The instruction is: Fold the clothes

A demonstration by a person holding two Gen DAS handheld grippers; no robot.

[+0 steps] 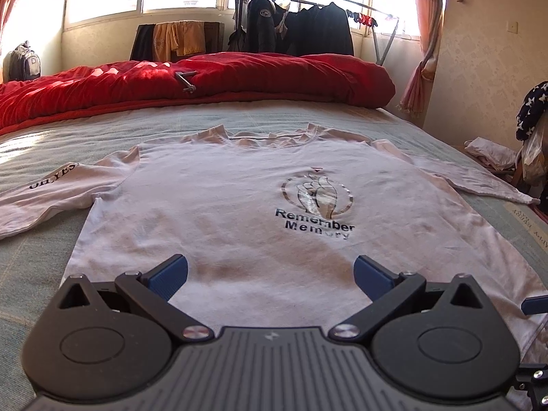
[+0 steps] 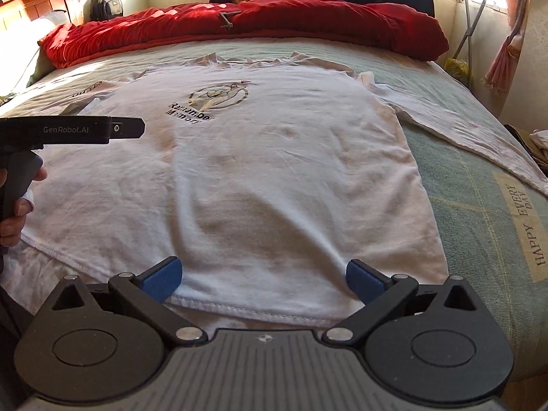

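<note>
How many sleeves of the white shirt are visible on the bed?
2. One sleeve lies spread out to the shirt's left, printed with lettering; the other sleeve lies out to its right. Neither is folded in.

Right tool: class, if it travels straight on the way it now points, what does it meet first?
Most likely the white T-shirt itself: the open right tool sits low at its near hem, aimed along the body toward the print. Height above the cloth is unclear.
</note>
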